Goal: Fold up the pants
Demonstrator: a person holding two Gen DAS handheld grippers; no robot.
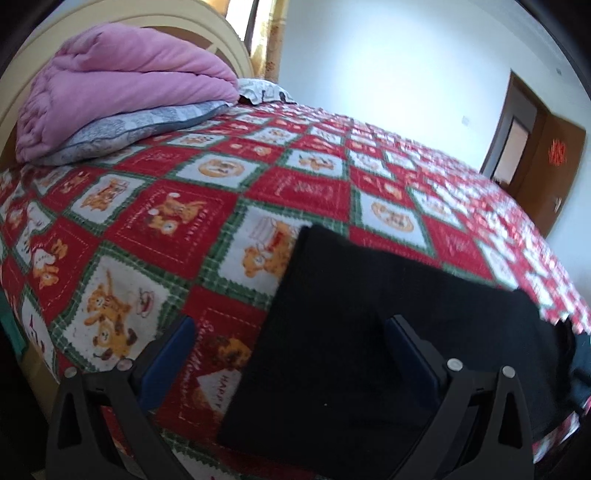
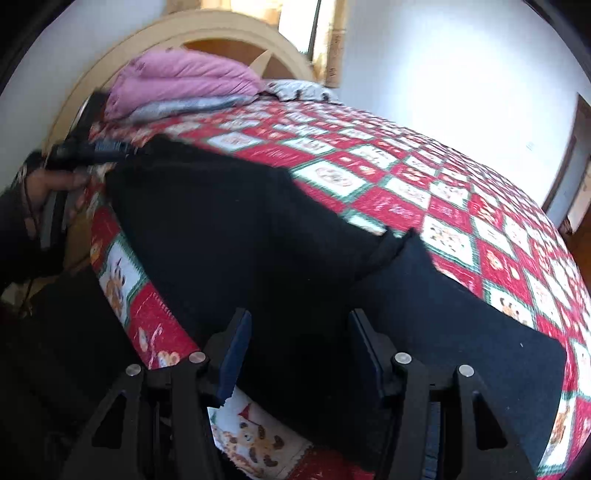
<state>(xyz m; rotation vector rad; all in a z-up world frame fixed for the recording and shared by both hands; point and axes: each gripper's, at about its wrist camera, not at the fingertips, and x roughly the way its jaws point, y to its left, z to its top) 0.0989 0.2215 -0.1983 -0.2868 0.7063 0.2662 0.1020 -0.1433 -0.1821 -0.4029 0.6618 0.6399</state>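
Note:
Black pants (image 1: 351,332) lie flat on the bed's red patchwork quilt (image 1: 221,192). My left gripper (image 1: 290,332) hovers over their squared end with its fingers wide apart: one finger over the quilt, the other over the black cloth, nothing pinched. In the right wrist view the pants (image 2: 221,221) run from near the headboard toward me, with a fold or seam near the middle (image 2: 391,243). My right gripper (image 2: 299,325) stands open above the cloth near the bed's front edge, pads off the fabric. The left gripper (image 2: 99,151) shows there blurred at the pants' far end, held by a hand (image 2: 55,184).
A folded pink blanket (image 1: 122,88) rests on a grey pillow (image 1: 147,125) against the cream headboard (image 1: 207,29). A brown door (image 1: 535,155) stands at the far right. The bed's side edge (image 2: 122,280) drops off to a dark floor at the left.

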